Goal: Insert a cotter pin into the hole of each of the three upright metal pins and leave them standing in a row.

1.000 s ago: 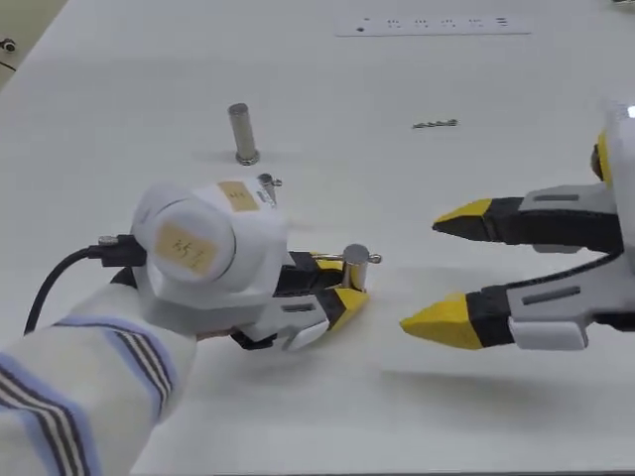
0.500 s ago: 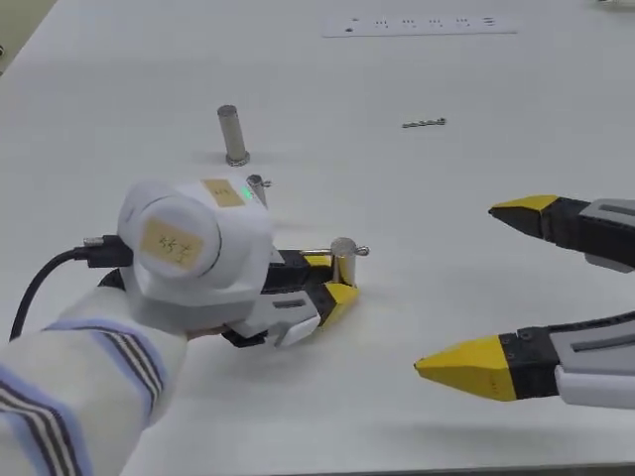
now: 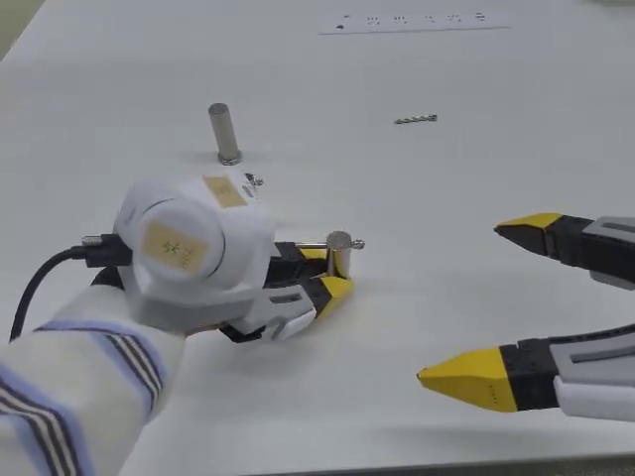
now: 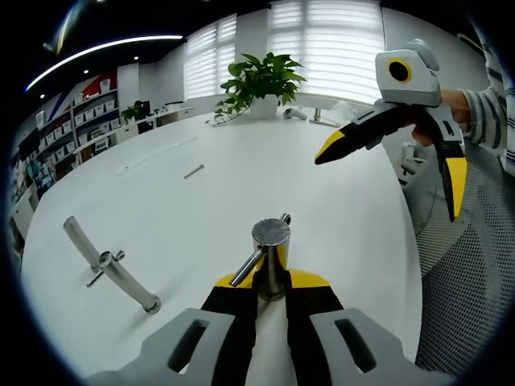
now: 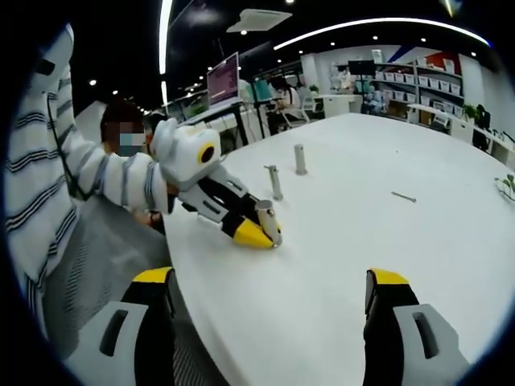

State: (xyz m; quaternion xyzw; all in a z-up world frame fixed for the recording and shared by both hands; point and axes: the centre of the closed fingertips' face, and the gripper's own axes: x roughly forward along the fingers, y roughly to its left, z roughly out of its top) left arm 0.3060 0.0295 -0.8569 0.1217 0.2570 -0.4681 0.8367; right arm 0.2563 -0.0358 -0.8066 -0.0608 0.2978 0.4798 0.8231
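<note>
My head camera looks forward and down over the white table point(image 3: 466, 178) from behind both tools. The camera on my left tool point(image 3: 332, 271) rides low and close to the table. It faces along the jaws, past the metal pin point(image 4: 271, 245) between them, toward the windows point(image 4: 322, 40), with my right tool point(image 4: 386, 173) at the upper right. The right tool's camera faces the opposite way from farther off, back at the left tool. All three views share that pin.
</note>
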